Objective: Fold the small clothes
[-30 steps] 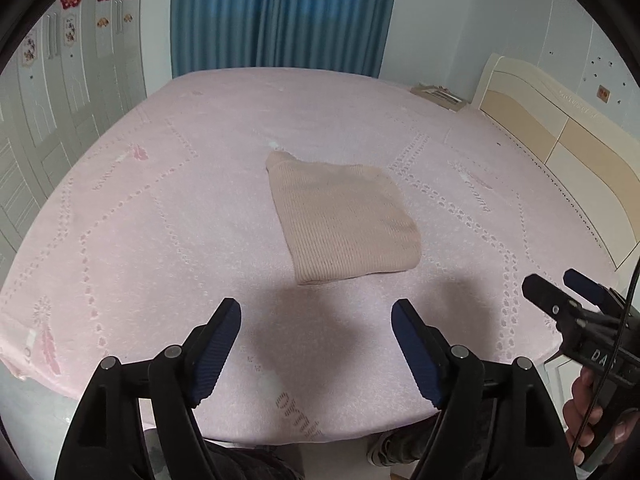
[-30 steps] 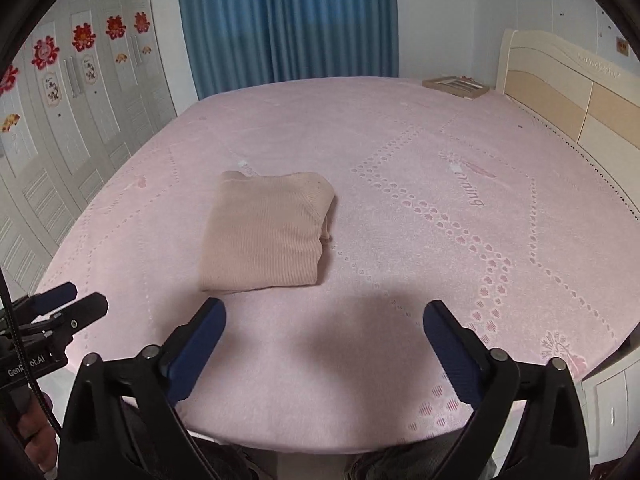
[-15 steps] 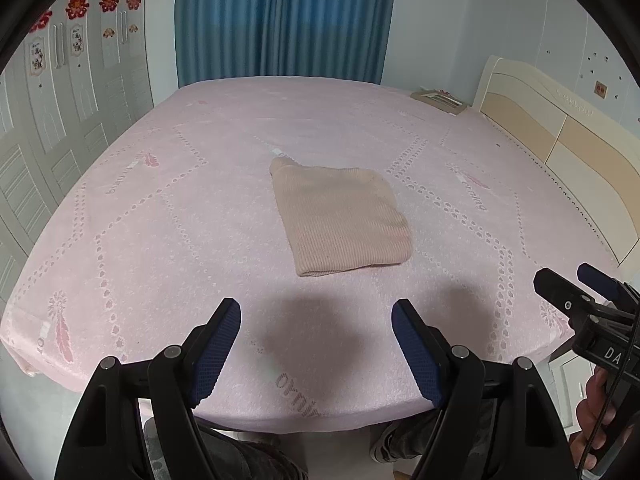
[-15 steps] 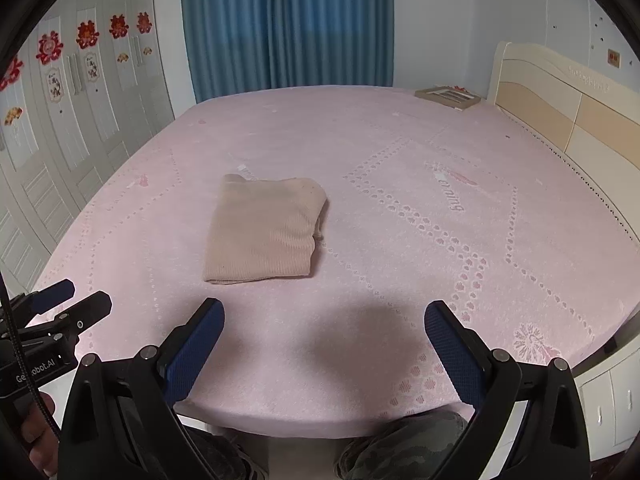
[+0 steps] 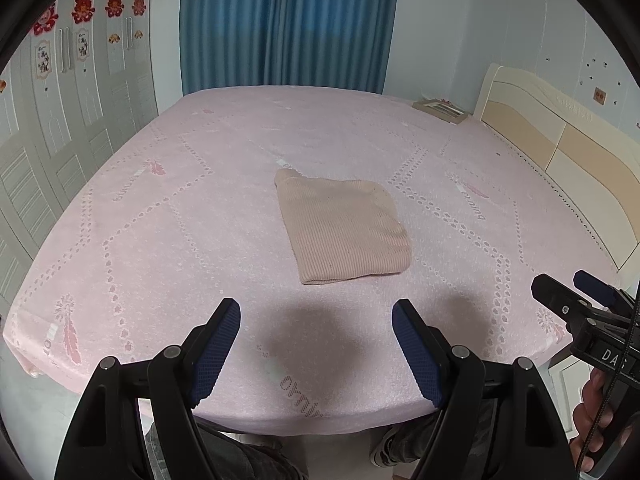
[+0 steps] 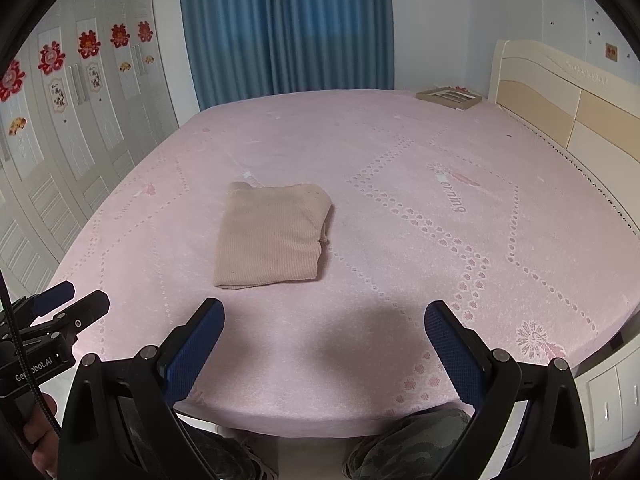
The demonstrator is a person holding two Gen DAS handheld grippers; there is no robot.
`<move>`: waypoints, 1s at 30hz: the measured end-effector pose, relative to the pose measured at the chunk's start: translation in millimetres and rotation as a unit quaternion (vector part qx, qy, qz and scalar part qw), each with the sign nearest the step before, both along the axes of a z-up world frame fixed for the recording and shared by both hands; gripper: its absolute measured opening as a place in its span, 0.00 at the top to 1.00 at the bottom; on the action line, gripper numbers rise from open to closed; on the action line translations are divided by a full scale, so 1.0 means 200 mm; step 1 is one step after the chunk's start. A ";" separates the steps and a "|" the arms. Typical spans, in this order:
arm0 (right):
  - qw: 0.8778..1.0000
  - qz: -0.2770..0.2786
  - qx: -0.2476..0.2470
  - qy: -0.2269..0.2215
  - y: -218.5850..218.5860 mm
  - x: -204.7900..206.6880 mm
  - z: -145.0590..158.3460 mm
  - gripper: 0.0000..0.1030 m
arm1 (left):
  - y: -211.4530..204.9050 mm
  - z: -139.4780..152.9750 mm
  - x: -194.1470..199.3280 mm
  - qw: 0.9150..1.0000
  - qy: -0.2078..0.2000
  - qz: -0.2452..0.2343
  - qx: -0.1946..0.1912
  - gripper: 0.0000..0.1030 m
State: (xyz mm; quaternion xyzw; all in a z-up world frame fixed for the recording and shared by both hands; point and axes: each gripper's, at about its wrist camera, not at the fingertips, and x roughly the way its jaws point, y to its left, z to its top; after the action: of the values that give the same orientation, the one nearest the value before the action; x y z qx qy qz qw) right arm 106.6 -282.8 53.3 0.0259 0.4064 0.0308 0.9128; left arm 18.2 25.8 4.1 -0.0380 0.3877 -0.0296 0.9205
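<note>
Bed (image 5: 200, 240) with pink cover, folded beige garment (image 5: 344, 226) lying near its middle.

I hold both tongs above the near edge, well apart from the garment: left gripper (image 5: 316, 348) jaws spread, empty; right gripper (image 6: 324, 346) jaws spread, empty.

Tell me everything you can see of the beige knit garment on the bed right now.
The beige knit garment is a ribbed, soft-looking piece folded into a compact, roughly square stack. It lies flat near the middle of the pink bed cover, with layered edges showing on its right side. Nothing but the cover touches it; both open grippers are clear of it.
</note>
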 end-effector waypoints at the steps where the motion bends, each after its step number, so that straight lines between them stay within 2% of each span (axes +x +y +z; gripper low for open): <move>1: 1.000 0.000 0.001 0.000 0.00 0.00 0.00 0.04 | 0.00 0.00 0.00 1.000 -0.001 0.000 0.001 0.25; 30: 1.000 -0.001 0.005 0.000 0.02 -0.01 0.03 0.04 | 0.01 0.03 -0.01 1.000 -0.004 -0.002 0.000 0.25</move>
State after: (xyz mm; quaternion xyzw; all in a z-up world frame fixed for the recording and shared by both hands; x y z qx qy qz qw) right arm 104.9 -279.6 59.8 0.0304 0.4059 0.0320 0.9129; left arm 16.4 28.4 9.2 -0.0371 0.3839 -0.0320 0.9221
